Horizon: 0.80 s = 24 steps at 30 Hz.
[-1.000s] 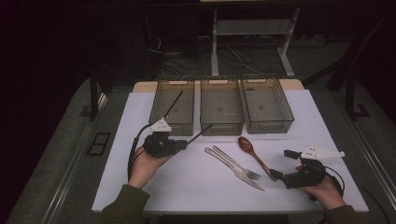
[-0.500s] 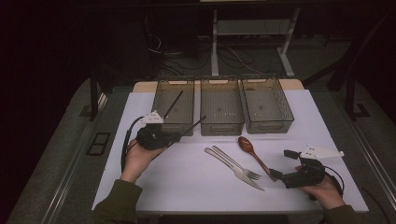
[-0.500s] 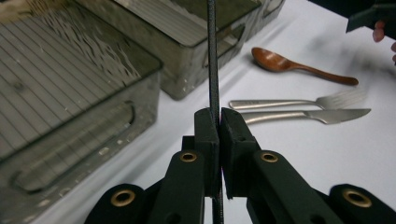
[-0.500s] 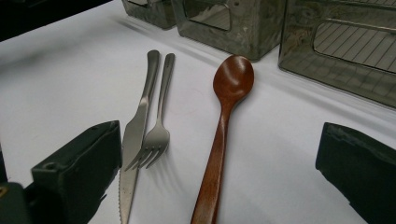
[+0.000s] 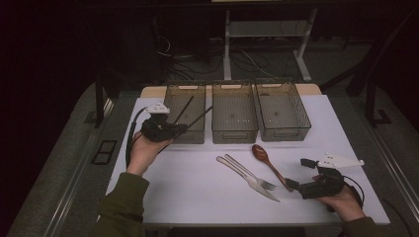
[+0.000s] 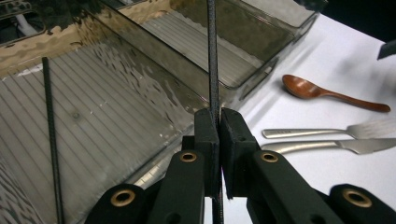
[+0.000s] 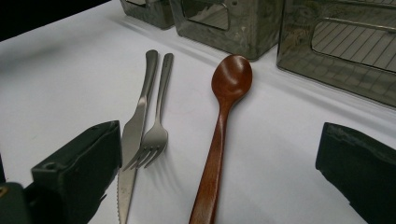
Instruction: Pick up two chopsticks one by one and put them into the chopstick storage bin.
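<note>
Left gripper [image 5: 184,128] lifted toward bins — jaws clamp black chopstick [image 6: 212,65], right gripper [image 5: 299,173] jaws open, white table [image 5: 197,182], dark room

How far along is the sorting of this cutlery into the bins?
One chopstick already lies in the left bin. The left gripper has its jaws shut on a second chopstick at that bin. The knife, fork and wooden spoon lie on the table, before the open right gripper.

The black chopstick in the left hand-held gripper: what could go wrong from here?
The left hand-held gripper pinches the thin black chopstick near one end, so it may swing or slip out. Its long free end crosses the left bin, near the second chopstick already inside, and may catch the wall.
</note>
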Available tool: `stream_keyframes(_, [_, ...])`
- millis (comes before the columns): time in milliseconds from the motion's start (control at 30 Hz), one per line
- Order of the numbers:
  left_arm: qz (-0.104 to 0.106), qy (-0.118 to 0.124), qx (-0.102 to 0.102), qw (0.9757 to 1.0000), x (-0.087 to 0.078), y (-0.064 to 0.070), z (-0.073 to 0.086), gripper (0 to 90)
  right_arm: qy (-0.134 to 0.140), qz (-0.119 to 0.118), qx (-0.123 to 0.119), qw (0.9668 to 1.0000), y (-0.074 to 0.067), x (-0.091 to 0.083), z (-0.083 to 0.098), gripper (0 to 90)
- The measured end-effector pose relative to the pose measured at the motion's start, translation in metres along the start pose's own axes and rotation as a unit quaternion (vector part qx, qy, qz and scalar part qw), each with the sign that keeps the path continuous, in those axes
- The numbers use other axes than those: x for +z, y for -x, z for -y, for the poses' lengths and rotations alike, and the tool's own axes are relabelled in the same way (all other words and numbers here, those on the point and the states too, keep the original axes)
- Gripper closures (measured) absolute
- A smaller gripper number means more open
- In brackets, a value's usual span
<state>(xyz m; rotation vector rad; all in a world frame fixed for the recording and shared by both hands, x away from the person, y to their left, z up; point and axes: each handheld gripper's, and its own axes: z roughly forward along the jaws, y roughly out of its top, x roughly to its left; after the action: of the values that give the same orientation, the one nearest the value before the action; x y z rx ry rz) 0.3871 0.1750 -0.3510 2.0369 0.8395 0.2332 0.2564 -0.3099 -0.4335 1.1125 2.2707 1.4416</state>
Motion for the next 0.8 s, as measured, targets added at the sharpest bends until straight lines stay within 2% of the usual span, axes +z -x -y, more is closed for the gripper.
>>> stream_keyframes(300, [-0.024, -0.001, -0.013, 0.9996, 0.010, -0.021, -0.016, 85.0, 0.001, 0.001, 0.001, 1.0000, 0.000, 0.000, 0.000, 0.0])
stream_keyframes(467, [-0.036, 0.002, -0.033, 0.9988, 0.017, -0.034, -0.022, 85.0, 0.001, 0.000, 0.000, 1.0000, 0.000, 0.000, 0.000, 0.0])
stream_keyframes(800, [-0.067, -0.005, -0.035, 0.9971, 0.034, -0.057, -0.036, 85.0, 0.004, -0.002, 0.001, 1.0000, 0.000, -0.001, 0.000, 0.0])
